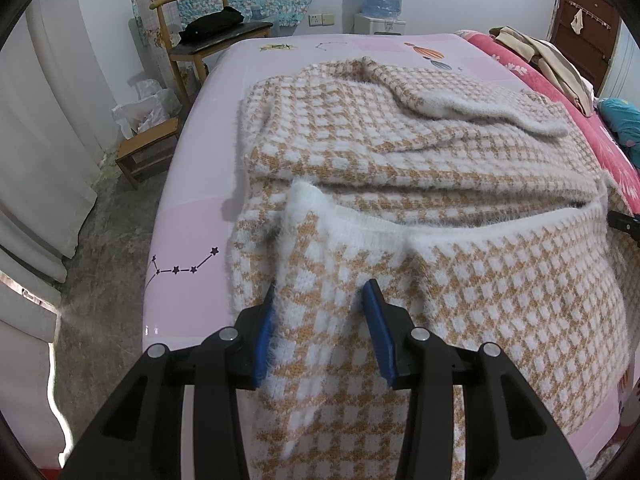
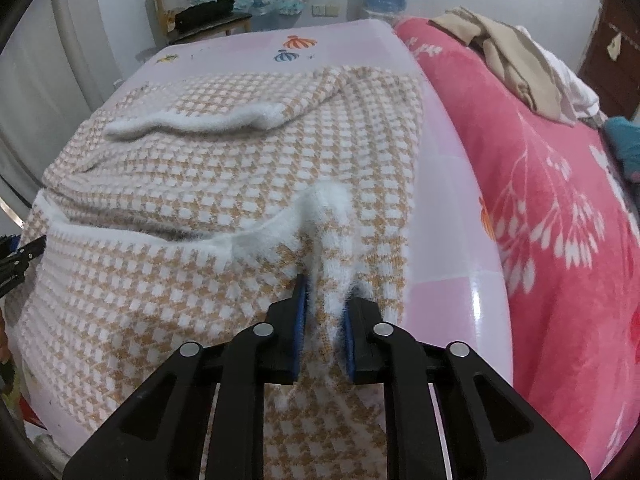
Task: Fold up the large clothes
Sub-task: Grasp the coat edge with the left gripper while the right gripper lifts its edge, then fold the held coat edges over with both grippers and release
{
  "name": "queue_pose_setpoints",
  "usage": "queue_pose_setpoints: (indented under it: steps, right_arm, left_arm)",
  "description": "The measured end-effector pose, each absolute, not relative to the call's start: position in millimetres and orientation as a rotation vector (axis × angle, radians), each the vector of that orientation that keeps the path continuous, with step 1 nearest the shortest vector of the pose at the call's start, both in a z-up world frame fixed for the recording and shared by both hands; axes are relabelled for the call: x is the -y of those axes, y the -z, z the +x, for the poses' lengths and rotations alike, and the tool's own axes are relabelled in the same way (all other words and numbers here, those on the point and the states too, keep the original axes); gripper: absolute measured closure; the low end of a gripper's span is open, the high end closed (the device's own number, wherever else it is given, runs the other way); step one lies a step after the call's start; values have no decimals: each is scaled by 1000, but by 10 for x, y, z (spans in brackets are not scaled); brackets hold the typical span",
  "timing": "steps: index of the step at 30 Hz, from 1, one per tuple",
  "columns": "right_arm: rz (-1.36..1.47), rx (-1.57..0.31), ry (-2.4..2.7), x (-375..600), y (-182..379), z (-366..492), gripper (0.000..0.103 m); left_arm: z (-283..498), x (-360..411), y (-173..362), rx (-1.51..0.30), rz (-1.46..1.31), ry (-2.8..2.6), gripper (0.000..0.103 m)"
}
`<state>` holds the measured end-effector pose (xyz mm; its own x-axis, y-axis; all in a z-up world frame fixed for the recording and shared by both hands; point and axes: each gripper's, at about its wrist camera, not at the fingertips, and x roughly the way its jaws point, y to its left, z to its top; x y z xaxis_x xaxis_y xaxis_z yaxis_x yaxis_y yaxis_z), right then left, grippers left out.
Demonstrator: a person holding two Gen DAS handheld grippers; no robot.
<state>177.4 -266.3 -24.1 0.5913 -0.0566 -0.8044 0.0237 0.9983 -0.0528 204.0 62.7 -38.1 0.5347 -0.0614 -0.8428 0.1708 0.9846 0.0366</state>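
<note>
Left gripper (image 1: 320, 328) and right gripper (image 2: 324, 316) each pinched the sweater (image 1: 400, 152) hem at opposite corners, evidently to fold it over evenly on the bed (image 1: 200, 216).

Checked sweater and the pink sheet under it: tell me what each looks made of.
The checked sweater looks like a fuzzy, mohair-type knit, matte: fine hairs stand off its white edging and knit rows show. The exact fibre cannot be told. The pink sheet looks like a smooth, glossy plastic or coated cover: a bright light streak runs along its edge.
</note>
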Motion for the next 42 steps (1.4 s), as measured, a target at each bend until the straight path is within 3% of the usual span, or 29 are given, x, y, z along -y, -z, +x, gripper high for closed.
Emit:
queue_pose_setpoints:
  steps: [5, 7, 10, 21, 28, 35, 37, 40, 42]
  right_arm:
    - [-40, -871, 63, 2613, 89, 1585, 96]
    - [-36, -834, 69, 2612, -7, 1486, 97]
    - [-11, -772, 69, 2639, -198, 1294, 97]
    - [40, -534, 30, 2726, -1009, 1045, 98]
    - [57, -472, -12, 2983, -1335, 1853, 97]
    - [108, -605, -32, 3241, -985, 3113, 97]
    - [145, -694, -55, 3298, -723, 3413, 95]
    - [196, -834, -62, 3436, -291, 3749, 81]
    - [256, -894, -62, 3567, -111, 3837, 59]
  left_arm:
    - [2025, -609, 352, -972, 136, 126, 63]
    - [1983, -612, 309, -942, 149, 116, 80]
    - [1874, -664, 177, -879, 129, 126, 91]
    - [1561, -885, -885, -563, 79, 180, 94]
    - [2367, -866, -1272, -478, 90, 211, 94]
    - [3638, -776, -917, -640, 60, 227, 94]
    - [3869, -770, -685, -713, 58, 212, 93]
    - [4213, -893, -253, -884, 7, 205, 88]
    - [4324, -1028, -51, -960, -59, 203, 80]
